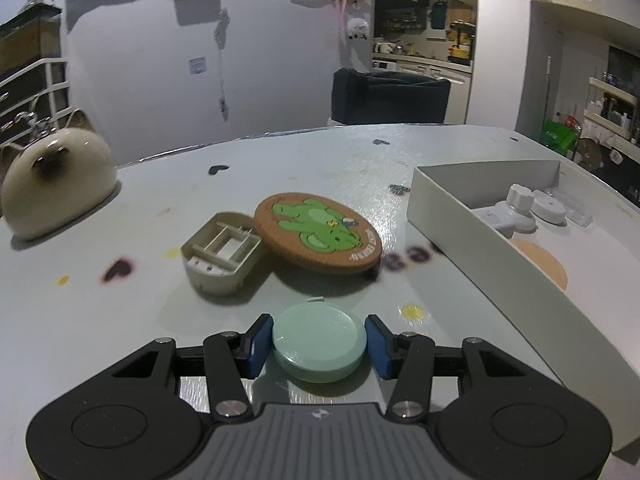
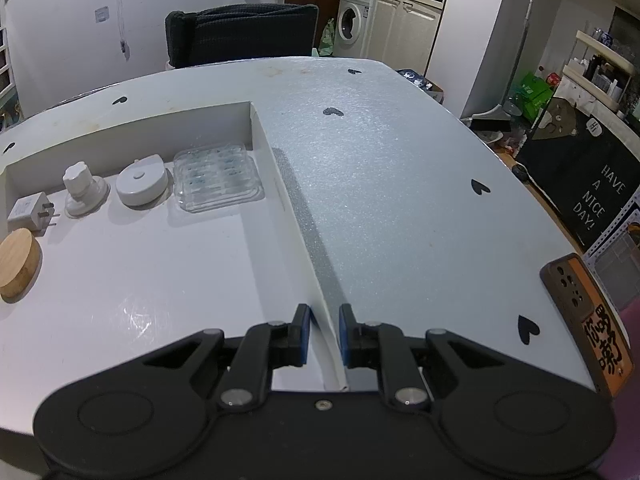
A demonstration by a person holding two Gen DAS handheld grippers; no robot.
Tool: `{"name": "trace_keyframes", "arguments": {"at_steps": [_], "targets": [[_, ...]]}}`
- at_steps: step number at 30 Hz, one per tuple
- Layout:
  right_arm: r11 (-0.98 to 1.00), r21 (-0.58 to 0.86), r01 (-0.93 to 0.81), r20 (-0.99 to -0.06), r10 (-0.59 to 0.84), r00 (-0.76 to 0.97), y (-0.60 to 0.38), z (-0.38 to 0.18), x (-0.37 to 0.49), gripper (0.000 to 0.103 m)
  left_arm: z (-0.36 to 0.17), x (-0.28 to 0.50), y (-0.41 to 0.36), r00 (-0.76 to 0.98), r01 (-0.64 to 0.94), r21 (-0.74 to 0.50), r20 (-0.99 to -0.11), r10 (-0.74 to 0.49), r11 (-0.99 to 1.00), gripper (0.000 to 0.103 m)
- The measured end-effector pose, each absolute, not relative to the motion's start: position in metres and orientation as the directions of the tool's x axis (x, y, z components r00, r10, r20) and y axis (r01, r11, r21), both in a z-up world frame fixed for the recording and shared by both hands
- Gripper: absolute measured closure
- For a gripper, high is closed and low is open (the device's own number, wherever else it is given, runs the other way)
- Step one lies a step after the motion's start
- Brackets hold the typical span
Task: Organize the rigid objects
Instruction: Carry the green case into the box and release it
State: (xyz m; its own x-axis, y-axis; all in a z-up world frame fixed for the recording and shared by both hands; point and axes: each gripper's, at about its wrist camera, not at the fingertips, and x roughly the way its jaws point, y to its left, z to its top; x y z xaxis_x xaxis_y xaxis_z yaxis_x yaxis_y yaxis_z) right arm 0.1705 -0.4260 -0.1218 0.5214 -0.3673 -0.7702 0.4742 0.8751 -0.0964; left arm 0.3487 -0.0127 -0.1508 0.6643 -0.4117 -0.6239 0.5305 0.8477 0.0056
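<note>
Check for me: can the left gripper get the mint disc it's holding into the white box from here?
Probably yes. The left gripper is shut on the mint disc, the white box is open-topped to its right, and nothing stands between; it must clear the wall.

A pale mint round disc [image 1: 319, 346] lies flat on the table, squeezed between blue pads. At its 12 o'clock a cork coaster [image 1: 318, 233] printed with a green creature tilts, one edge propped on a beige open plastic shell [image 1: 222, 252]. At 2 o'clock stands a white shallow box [image 1: 480, 240] holding small white items.
</note>
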Motion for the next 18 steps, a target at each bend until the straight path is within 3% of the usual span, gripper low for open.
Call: {"name": "trace_keyframes", "arguments": {"at_steps": [9, 18], "targets": [[0.872, -0.071, 0.485, -0.755, -0.365, 0.545, -0.427, -0.122, 0.164, 0.087, -0.126, 0.328, -0.020, 0.690, 0.528, 0.006, -0.586, -0.424, 0.849, 0.052], [0.883, -0.022, 0.469, -0.738, -0.330, 0.588, -0.433, -0.124, 0.157, 0.089, -0.084, 0.305, -0.074, 0.674, 0.617, -0.007, -0.513, -0.532, 0.787, 0.052]]}}
